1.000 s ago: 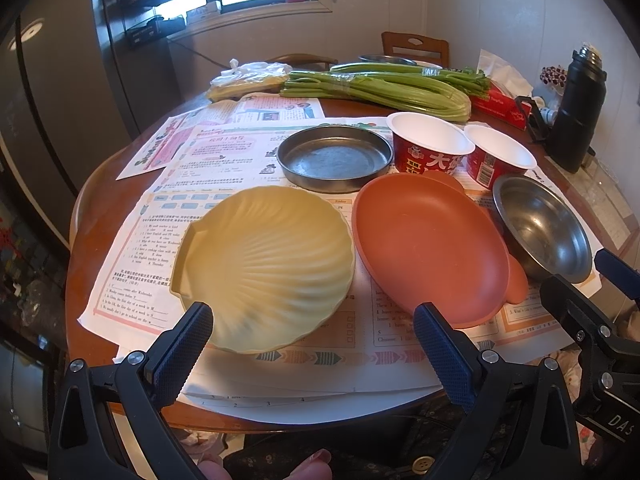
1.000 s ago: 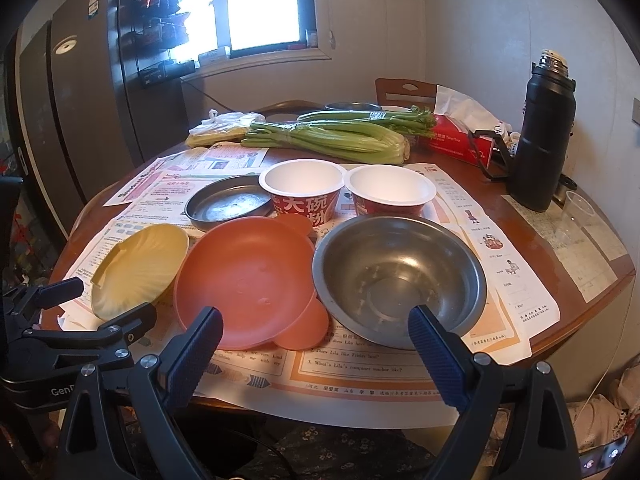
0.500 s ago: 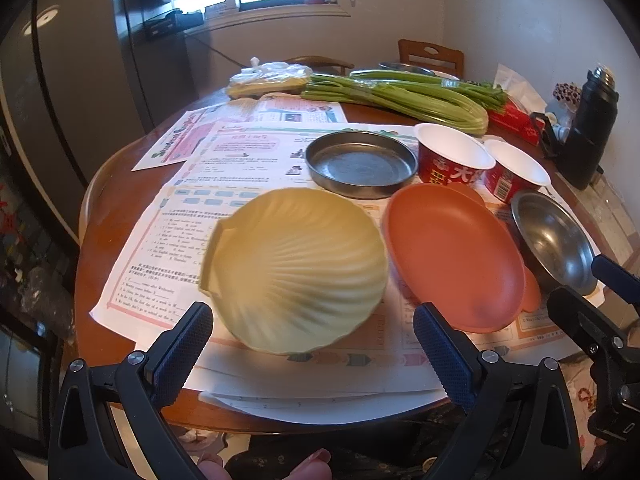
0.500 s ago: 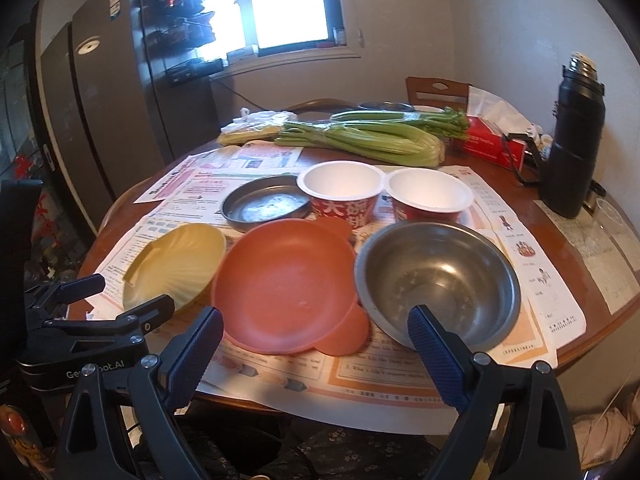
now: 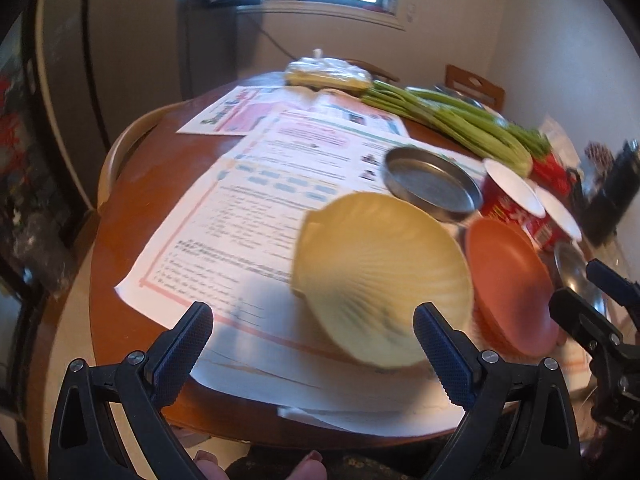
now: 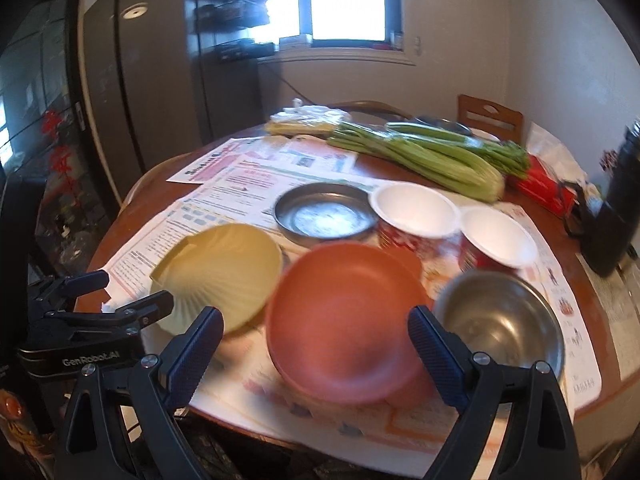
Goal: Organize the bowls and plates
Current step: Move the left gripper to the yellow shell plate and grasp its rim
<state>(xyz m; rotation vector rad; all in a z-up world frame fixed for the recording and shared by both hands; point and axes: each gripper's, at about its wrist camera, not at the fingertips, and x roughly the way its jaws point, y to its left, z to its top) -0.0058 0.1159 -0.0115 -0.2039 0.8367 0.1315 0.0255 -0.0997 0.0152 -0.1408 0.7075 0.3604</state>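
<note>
A round wooden desk (image 6: 592, 404) sits under a bright window, covered with printed paper sheets (image 5: 256, 216), with a bunch of green stalks (image 6: 424, 152) and a dark flask (image 6: 616, 208) toward the far and right sides. On the sheets we see every dish lying singly: a yellow shell-shaped plate (image 5: 384, 272) nearest our left side, an orange plate (image 6: 344, 320) just beside it, a steel bowl (image 6: 504, 324) to the right of that, a shallow metal pan (image 6: 324, 216) behind them, and two red paper bowls (image 6: 416, 212) side by side next to the pan.

Our left hand-held gripper (image 5: 316, 356) hovers at the desk's near edge with its jaws spread wide and nothing between them; the yellow plate lies just beyond its right finger. Our right hand-held gripper (image 6: 316, 352) is likewise wide and empty, with the orange plate framed between its fingers.

We judge the task barely begun: nothing is stacked or nested, no dish is held. Plates still need gathering together, and the bowls too.
</note>
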